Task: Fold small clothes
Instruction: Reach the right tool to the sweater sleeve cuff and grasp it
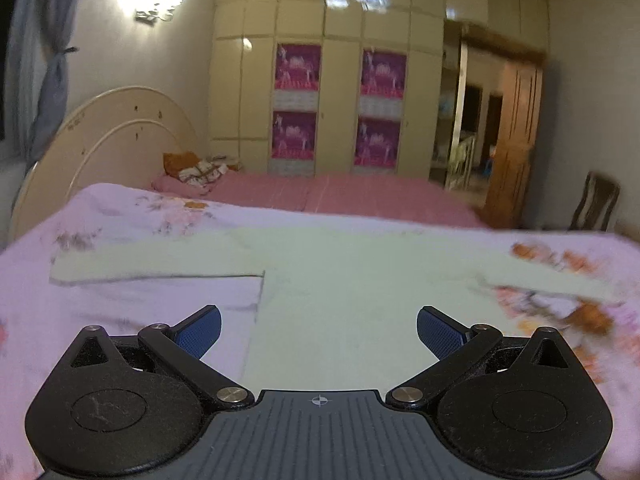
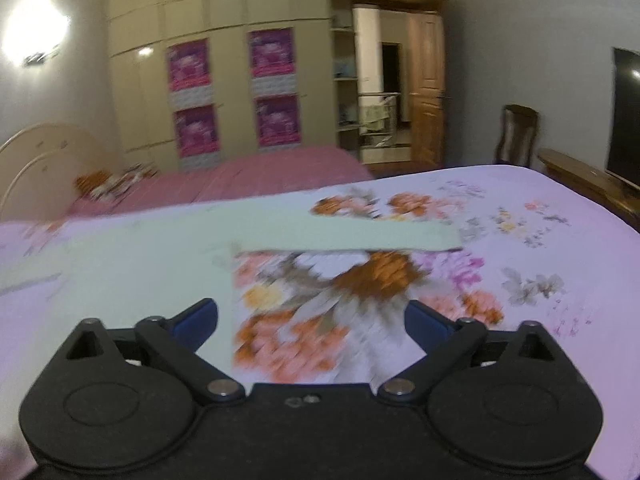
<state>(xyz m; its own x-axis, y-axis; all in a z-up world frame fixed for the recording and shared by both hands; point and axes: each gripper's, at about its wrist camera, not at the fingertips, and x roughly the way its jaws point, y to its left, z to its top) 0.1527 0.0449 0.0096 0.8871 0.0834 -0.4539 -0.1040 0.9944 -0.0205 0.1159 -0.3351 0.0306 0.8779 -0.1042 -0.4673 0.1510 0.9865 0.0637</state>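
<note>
A pale green long-sleeved top lies flat on a lilac floral bedsheet, with both sleeves spread out sideways. My left gripper is open and empty, just above the top's lower left part, near its side edge. In the right wrist view the same top lies to the left, its right sleeve stretching across the sheet. My right gripper is open and empty, above the top's right side edge and the flower print. The view is motion-blurred.
A second bed with a pink cover and a heap of clothes lies behind. Beyond it stand a cream wardrobe, a wooden door, a chair and a TV on a low wooden stand.
</note>
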